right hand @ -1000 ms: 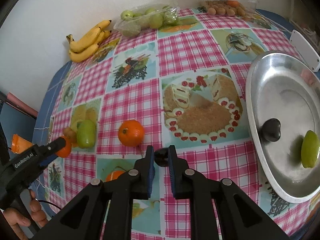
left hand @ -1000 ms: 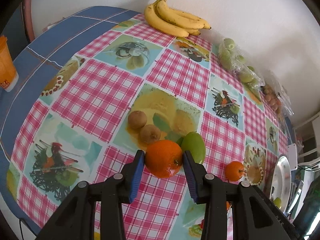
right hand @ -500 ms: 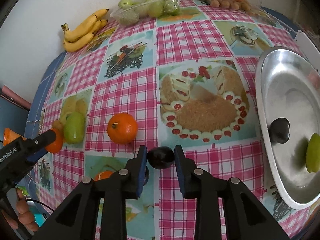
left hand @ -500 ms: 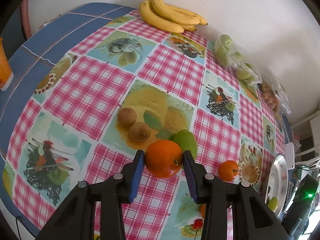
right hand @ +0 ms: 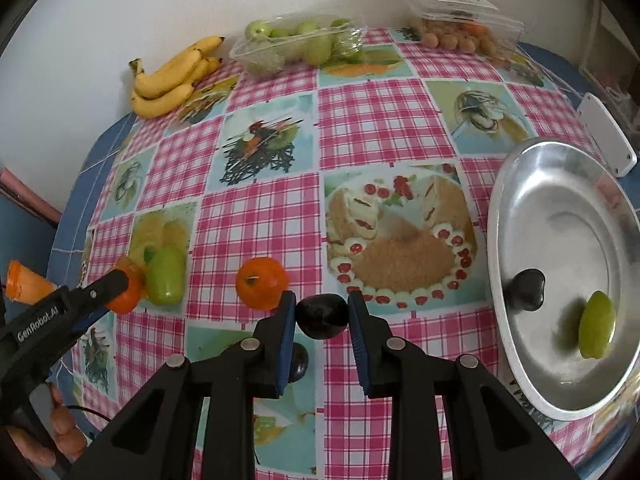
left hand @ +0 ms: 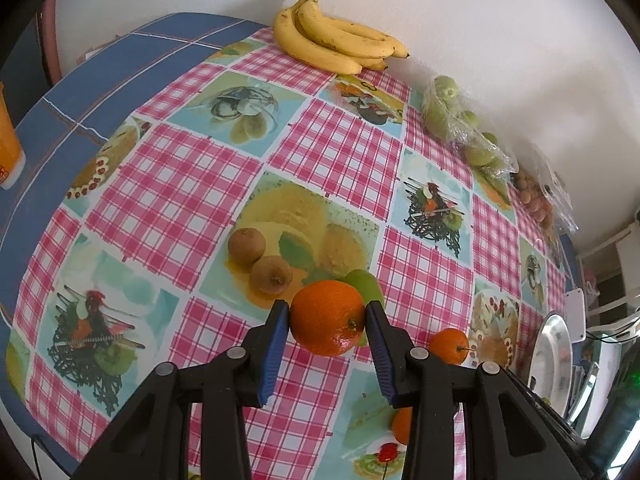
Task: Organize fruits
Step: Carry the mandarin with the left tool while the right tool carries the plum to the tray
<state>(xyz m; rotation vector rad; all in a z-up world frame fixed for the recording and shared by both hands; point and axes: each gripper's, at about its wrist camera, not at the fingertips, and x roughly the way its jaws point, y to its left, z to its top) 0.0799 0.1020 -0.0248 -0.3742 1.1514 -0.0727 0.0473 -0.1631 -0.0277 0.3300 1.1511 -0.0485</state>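
My left gripper (left hand: 326, 322) is shut on a large orange (left hand: 327, 317) and holds it above the checked tablecloth, over a green mango (left hand: 368, 286). My right gripper (right hand: 322, 316) is shut on a dark plum (right hand: 321, 316), lifted off the table. A silver tray (right hand: 508, 216) at the right holds another dark plum (right hand: 527, 284) and a green fruit (right hand: 596, 324). A second orange (right hand: 262, 283) lies just left of the right gripper. The left gripper (right hand: 120, 288) also shows in the right wrist view, next to the mango (right hand: 166, 276).
Two kiwis (left hand: 258, 258) lie left of the mango. A further dark plum (right hand: 298, 362) lies under the right gripper. Bananas (left hand: 336, 42), a pack of green apples (right hand: 298, 42) and a box of small brown fruits (right hand: 460, 34) line the wall. An orange cup (left hand: 8, 144) stands far left.
The left gripper has lifted the orange higher and moved away from the kiwis. The right gripper has risen with the plum, uncovering another plum on the cloth below.
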